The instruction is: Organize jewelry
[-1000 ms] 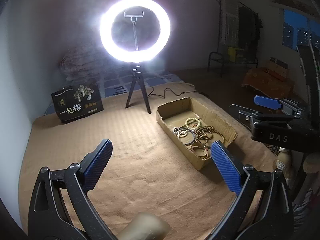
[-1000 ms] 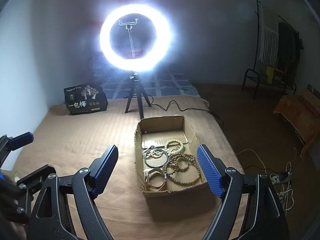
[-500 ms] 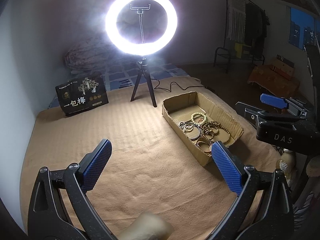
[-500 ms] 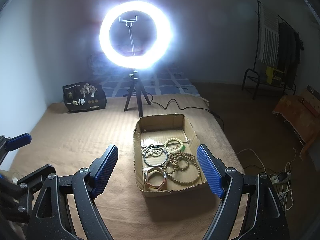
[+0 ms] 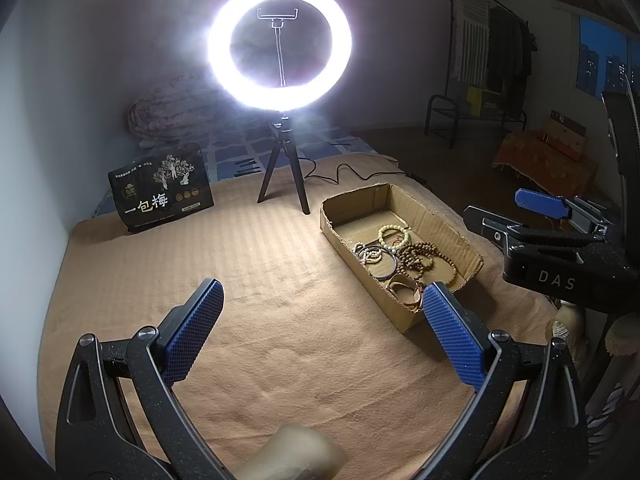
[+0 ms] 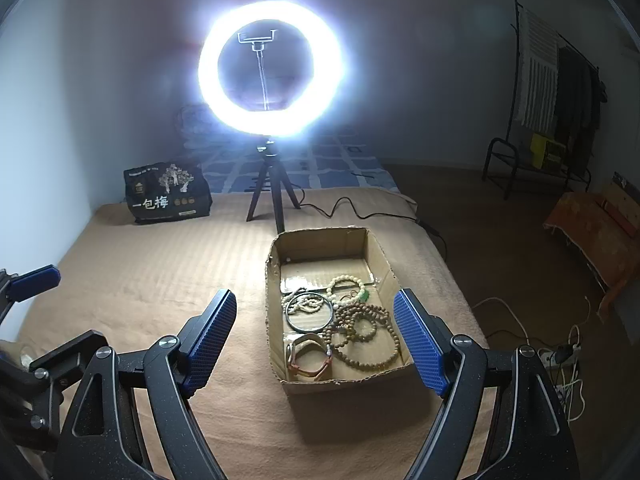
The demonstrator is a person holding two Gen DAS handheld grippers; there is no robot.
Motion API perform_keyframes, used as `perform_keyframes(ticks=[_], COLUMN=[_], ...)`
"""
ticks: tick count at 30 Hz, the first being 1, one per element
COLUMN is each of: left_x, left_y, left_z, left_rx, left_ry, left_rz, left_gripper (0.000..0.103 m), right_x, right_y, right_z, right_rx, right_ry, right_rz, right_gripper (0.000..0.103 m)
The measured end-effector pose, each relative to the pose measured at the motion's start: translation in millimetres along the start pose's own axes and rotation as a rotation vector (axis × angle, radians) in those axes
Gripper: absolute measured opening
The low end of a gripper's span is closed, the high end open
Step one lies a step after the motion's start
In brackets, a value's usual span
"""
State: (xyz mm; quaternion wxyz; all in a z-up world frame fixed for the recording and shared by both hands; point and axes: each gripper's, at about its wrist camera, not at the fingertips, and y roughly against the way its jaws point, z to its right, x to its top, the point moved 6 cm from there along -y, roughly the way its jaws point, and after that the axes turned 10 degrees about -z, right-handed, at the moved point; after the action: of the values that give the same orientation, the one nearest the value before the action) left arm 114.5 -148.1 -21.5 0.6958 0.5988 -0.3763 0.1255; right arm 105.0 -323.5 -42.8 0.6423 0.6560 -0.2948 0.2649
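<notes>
A tan blanket covers the bed in a dim room, lit by a ring light at its far edge. The cardboard box of bracelets sits near the right edge. Left tool and right tool hover wide, holding nothing.

I count one open brown cardboard box. In it: one pale cream bead bracelet, one thin dark metal bangle, one brown leather strap bracelet, plus tangled brown wooden bead strands, number I can't tell. One lit white ring light on a black tripod. One black printed bag. Two hand-held grippers: left hand-held gripper, right hand-held gripper.
</notes>
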Motion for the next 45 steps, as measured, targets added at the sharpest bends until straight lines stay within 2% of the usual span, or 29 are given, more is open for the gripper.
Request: perform_keyframes(ticks=[45], left_x=[1.5], left_y=[1.0], left_z=[5.3], left_rx=[-0.008], left_ry=[0.009], left_rz=[-0.003], left_gripper=[0.102], right_x=[-1.8], right_y=[-2.1], right_z=[-3.1], right_rx=[-0.004], right_ry=[0.023], right_rz=[-0.018], right_gripper=[0.081])
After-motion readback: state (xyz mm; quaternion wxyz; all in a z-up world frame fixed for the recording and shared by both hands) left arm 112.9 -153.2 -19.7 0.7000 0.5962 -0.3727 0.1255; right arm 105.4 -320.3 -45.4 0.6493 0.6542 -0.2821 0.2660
